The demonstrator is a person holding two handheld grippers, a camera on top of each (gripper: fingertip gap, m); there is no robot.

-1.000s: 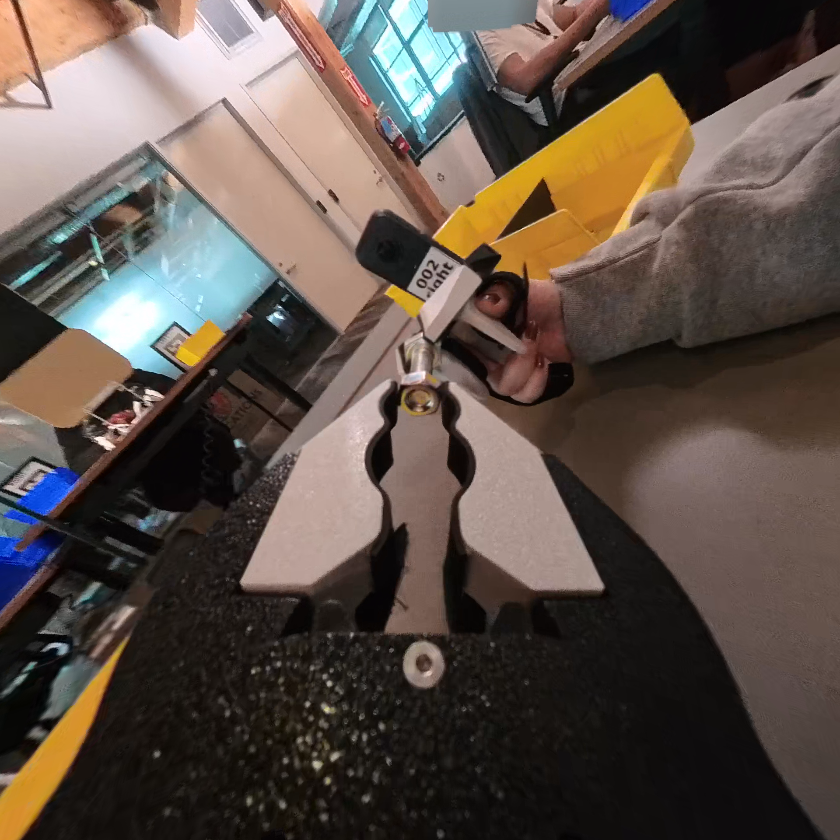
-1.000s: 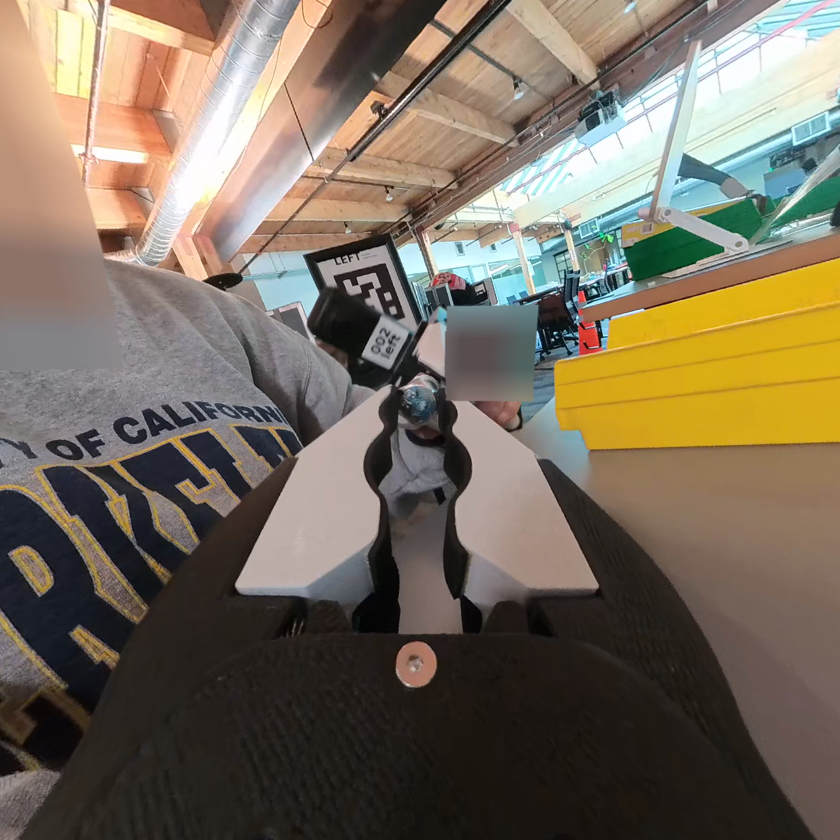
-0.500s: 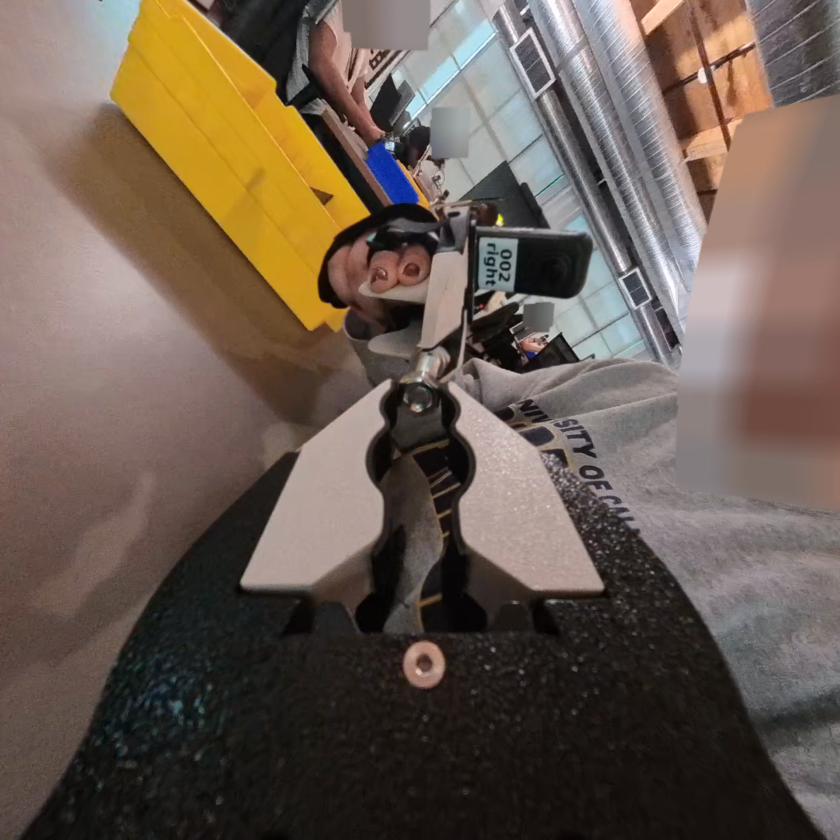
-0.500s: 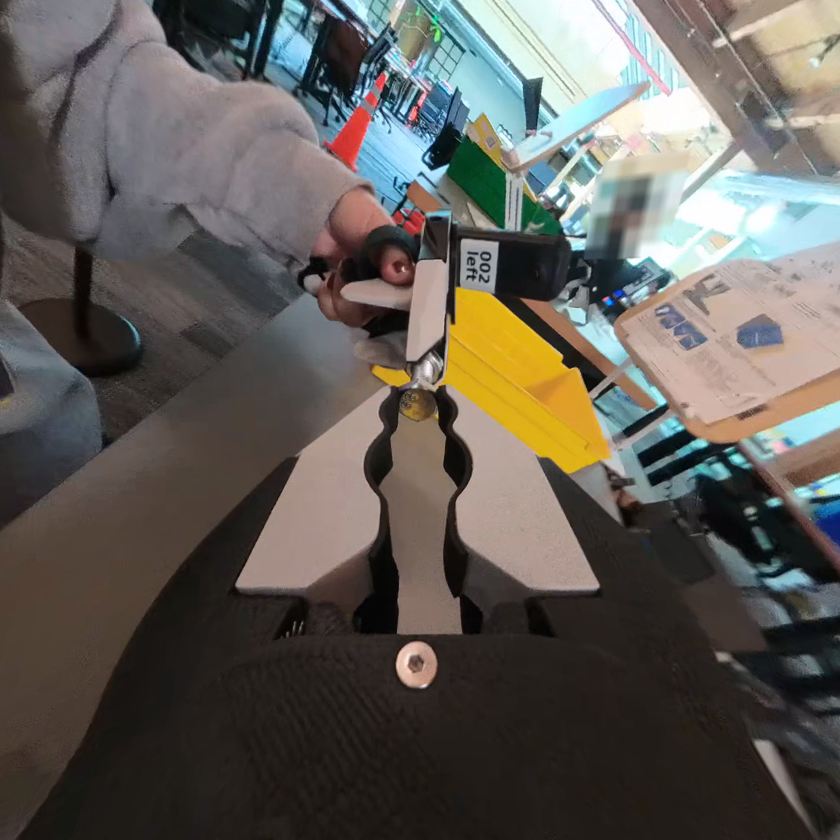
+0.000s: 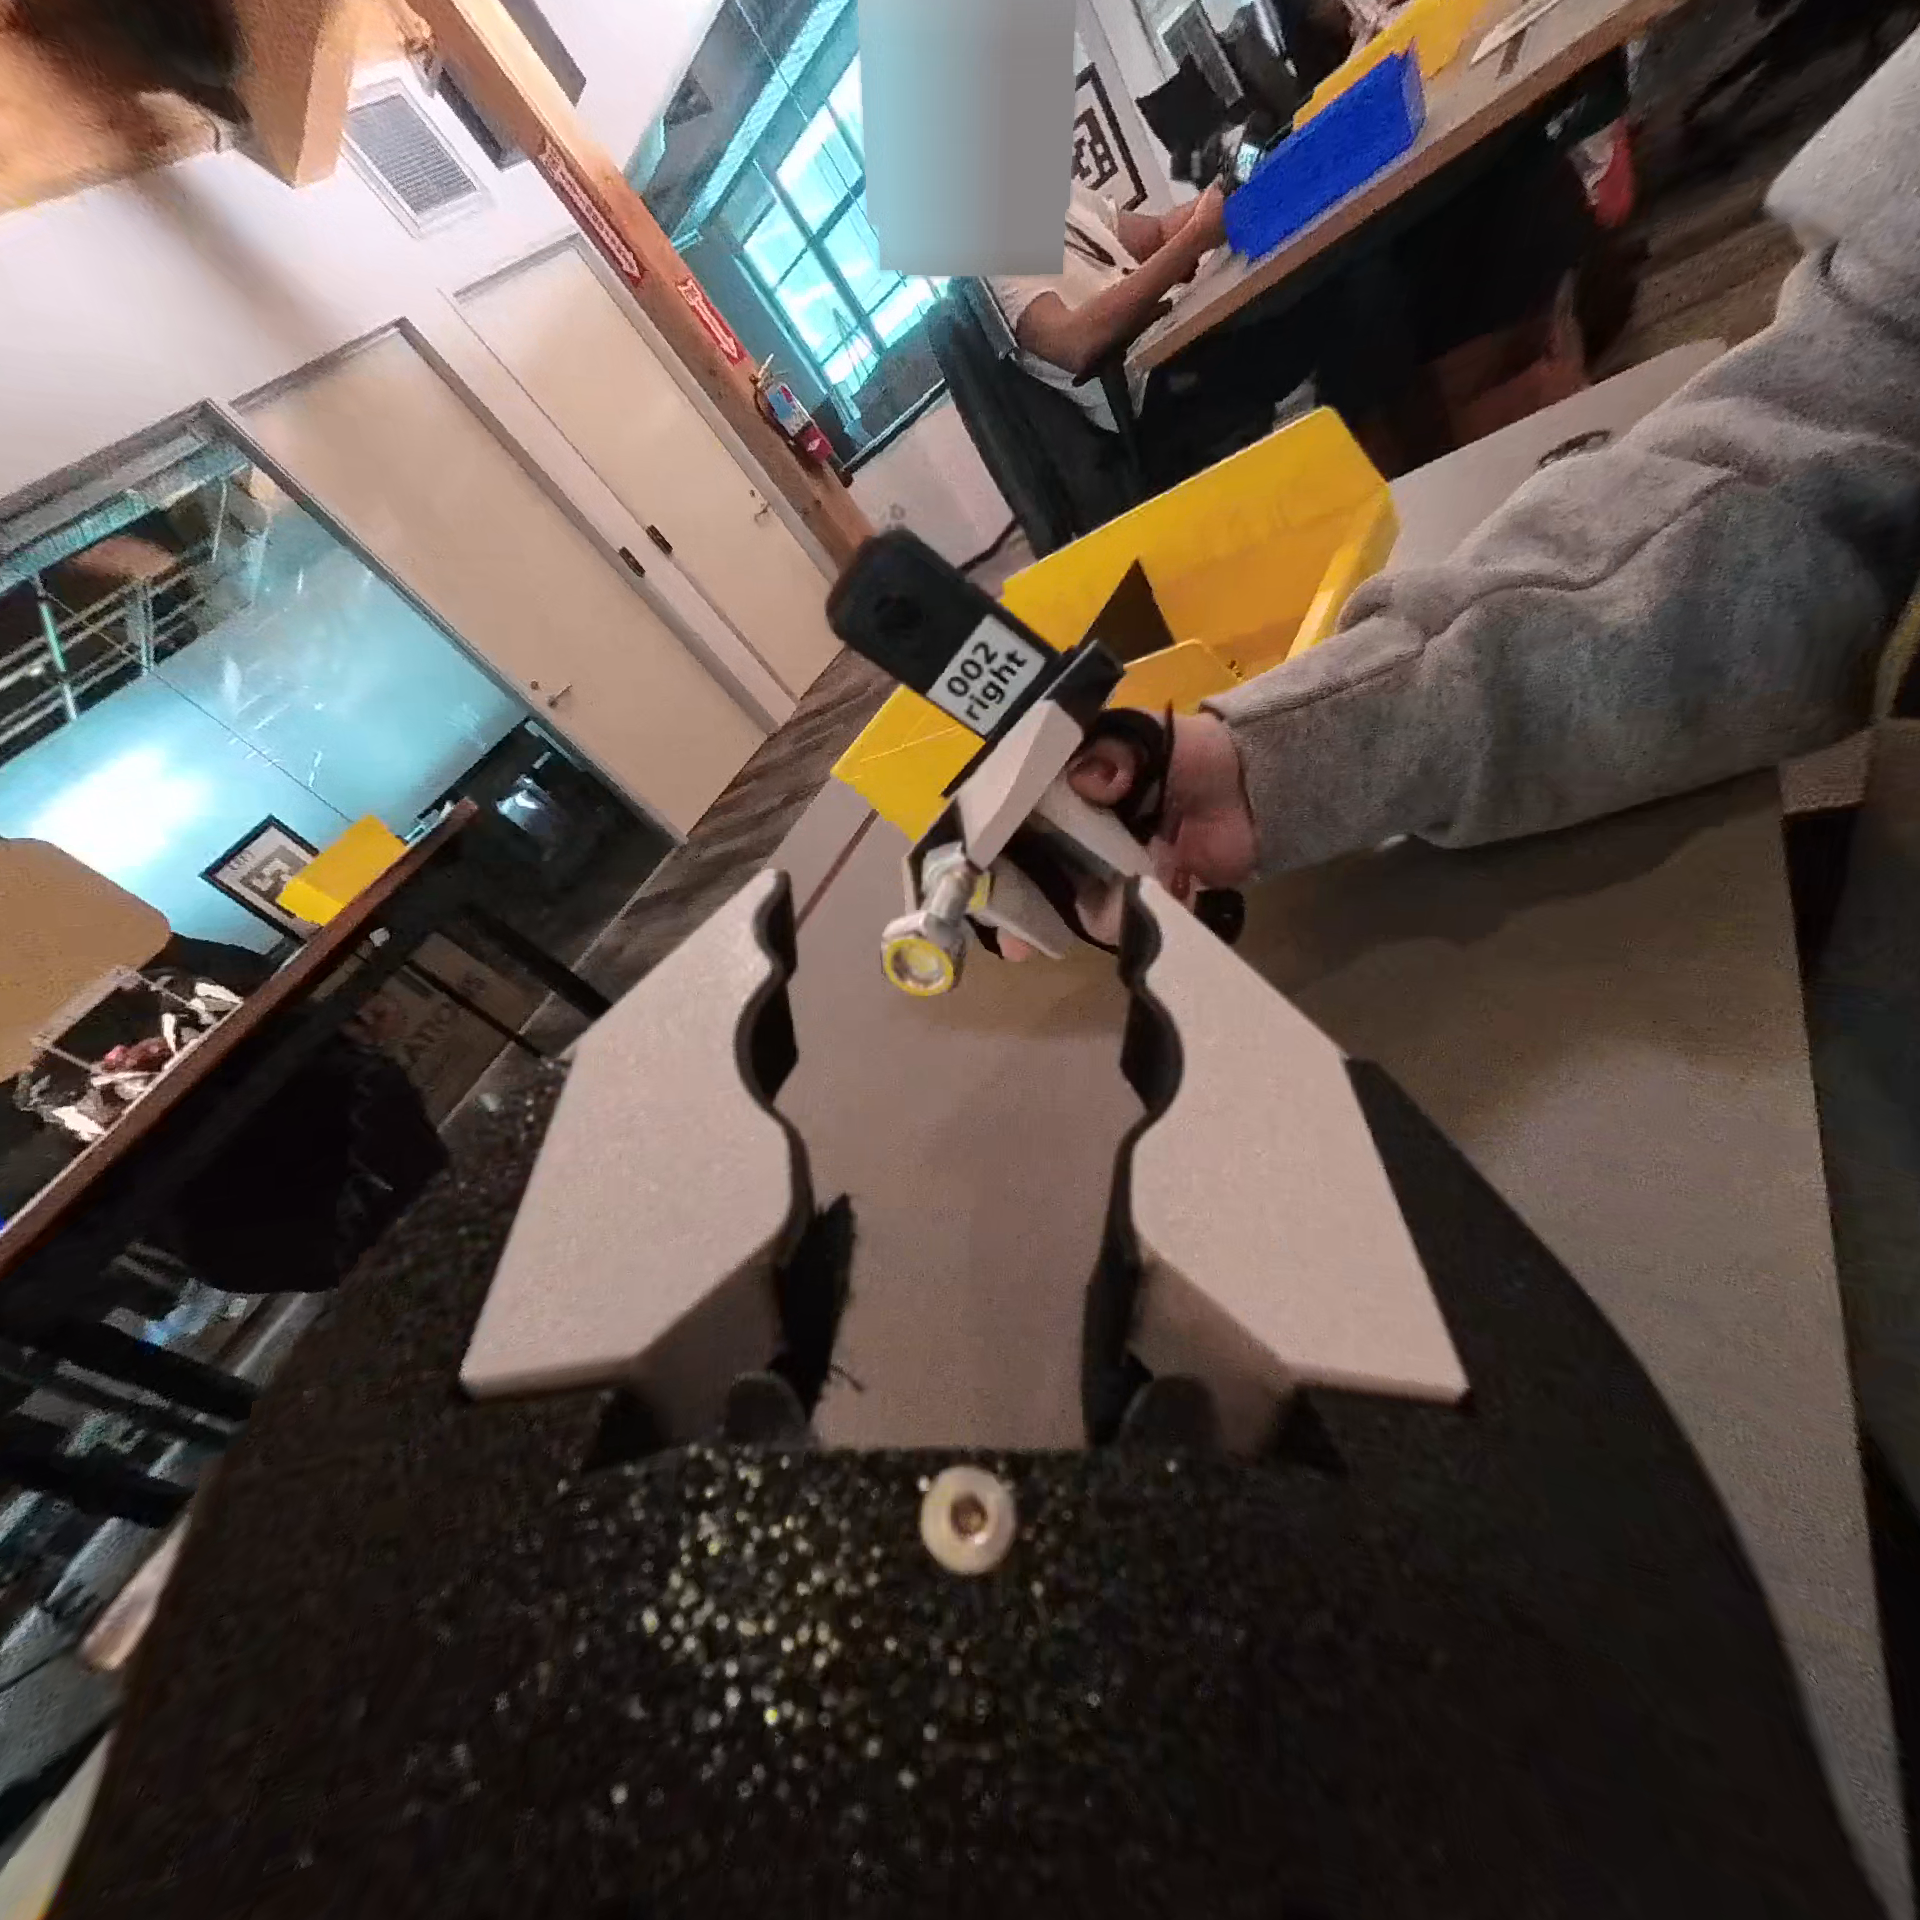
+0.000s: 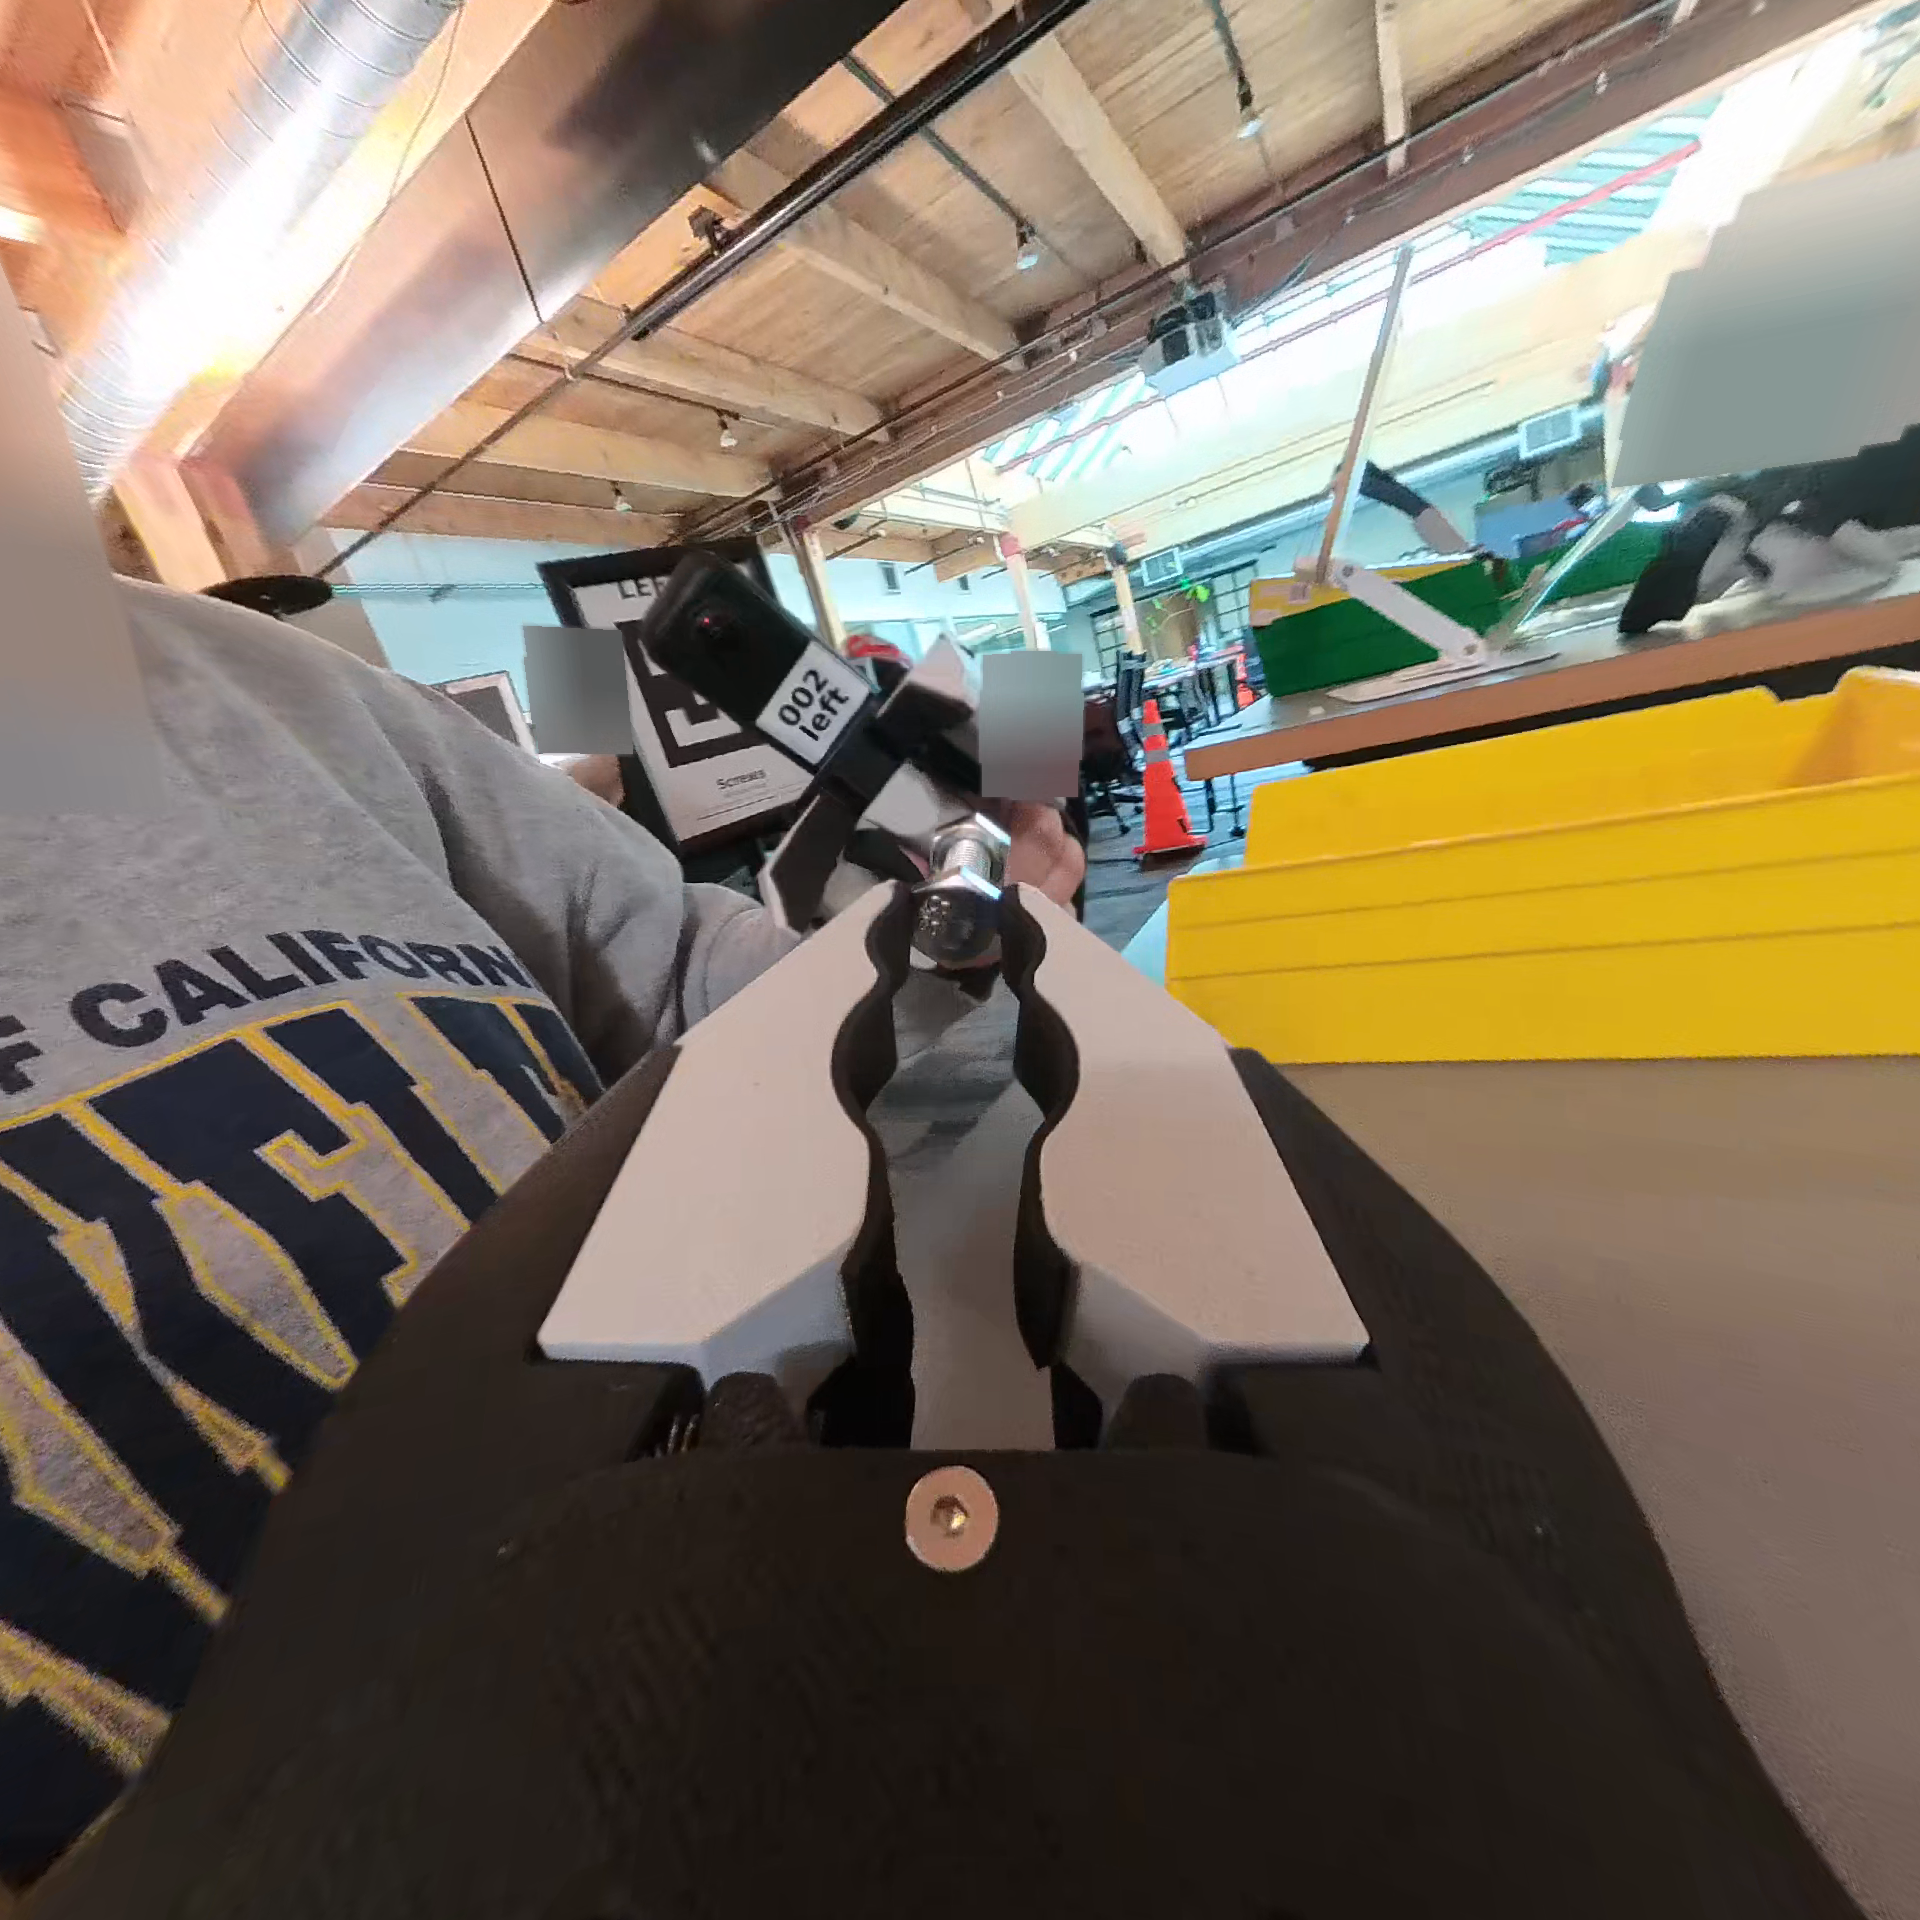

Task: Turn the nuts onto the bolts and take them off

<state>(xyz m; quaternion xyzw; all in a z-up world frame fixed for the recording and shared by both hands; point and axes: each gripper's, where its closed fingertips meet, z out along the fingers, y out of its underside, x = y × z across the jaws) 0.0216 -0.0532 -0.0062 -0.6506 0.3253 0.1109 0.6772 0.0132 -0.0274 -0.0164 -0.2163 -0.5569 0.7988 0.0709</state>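
A silver bolt (image 5: 943, 906) with a hex nut (image 5: 920, 961) on its near end hangs between my two grippers above the grey table (image 5: 1507, 1039). My left gripper (image 5: 956, 914) is wide open; the nut stands between its fingers with a clear gap on both sides. My right gripper (image 6: 954, 920) is shut on the bolt head (image 6: 951, 920), both pads pressing on it. The threaded shank and the nut (image 6: 971, 836) point away toward the left gripper (image 6: 894, 790). The right gripper also shows in the left wrist view (image 5: 951, 883), gripping the bolt's far end.
Yellow bins (image 5: 1247, 582) stand on the table behind the right gripper, and show at the right in the right wrist view (image 6: 1558, 914). The person's grey sleeve (image 5: 1558, 675) and sweatshirt (image 6: 260, 883) are close by. Other desks and people lie beyond. Both grippers' tips are close together, under 4 cm apart.
My left gripper was shut on the nut and has opened wide, letting it go. Both grippers have rolled back from the turned pose. The right gripper keeps its hold on the bolt head.
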